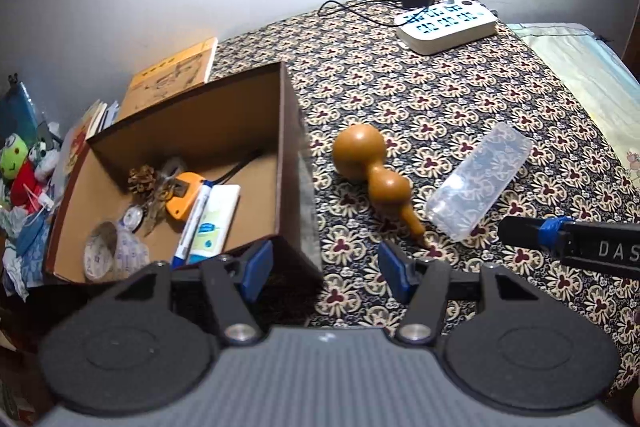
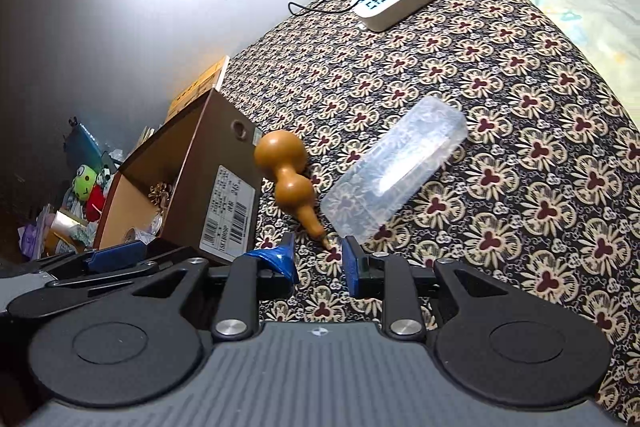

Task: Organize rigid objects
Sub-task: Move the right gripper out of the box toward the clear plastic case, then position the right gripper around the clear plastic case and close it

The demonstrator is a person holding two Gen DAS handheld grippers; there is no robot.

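Since the smooth, double-bulbed gourd (image 2: pixel 285 175) lies on its side on the patterned bench (image 2: pixel 500 99) just beside the box (image 2: pixel 208 187), we judge it could roll or slip from a pinch; our right gripper (image 2: pixel 318 259) and left gripper (image 1: pixel 325 269) stand spread, holding nothing.

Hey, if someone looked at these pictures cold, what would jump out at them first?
Probably the glossy brown gourd lying on the patterned cloth, beside the open cardboard box of odds and ends. Right of the gourd lies a clear plastic case; a white power strip glows at the far edge.
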